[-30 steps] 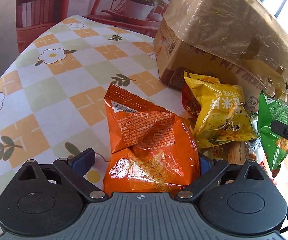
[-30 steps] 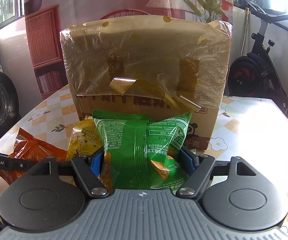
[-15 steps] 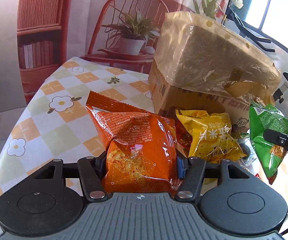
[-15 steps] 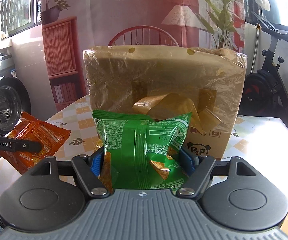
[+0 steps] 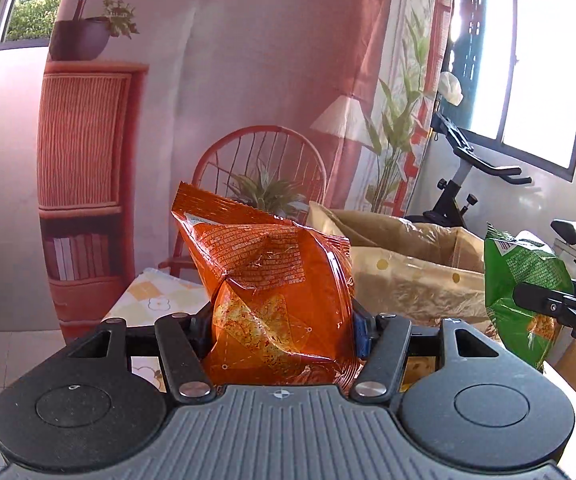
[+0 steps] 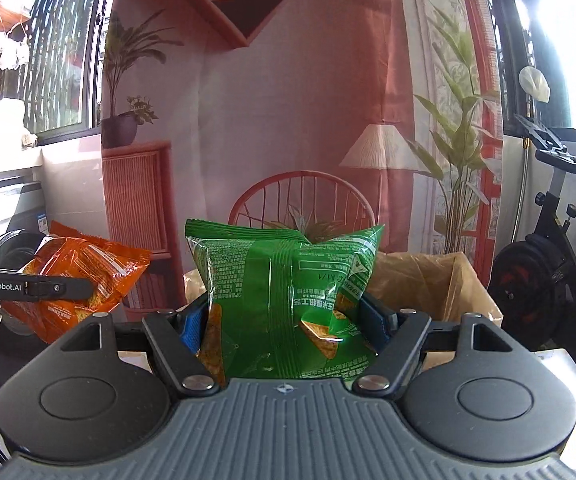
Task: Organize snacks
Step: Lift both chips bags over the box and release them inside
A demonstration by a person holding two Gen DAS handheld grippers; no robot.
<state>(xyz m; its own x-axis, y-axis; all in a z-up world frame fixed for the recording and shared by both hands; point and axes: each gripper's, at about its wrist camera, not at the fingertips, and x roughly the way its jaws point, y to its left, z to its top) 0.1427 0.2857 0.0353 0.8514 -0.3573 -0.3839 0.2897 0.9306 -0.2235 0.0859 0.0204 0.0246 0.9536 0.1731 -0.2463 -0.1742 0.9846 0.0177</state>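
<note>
Both bags are coming up off the table now: left gripper clamping the orange bag, right gripper squeezing the green bag, both rising level with the open box, so dropping in looks next

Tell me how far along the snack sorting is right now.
Nothing visibly stowed: the box interior can't be seen from here. In hand: the left gripper is shut on the orange bag, the right gripper shut on the green bag, both held up near the open box. Left: dropping both in, plus any bags below view.
</note>
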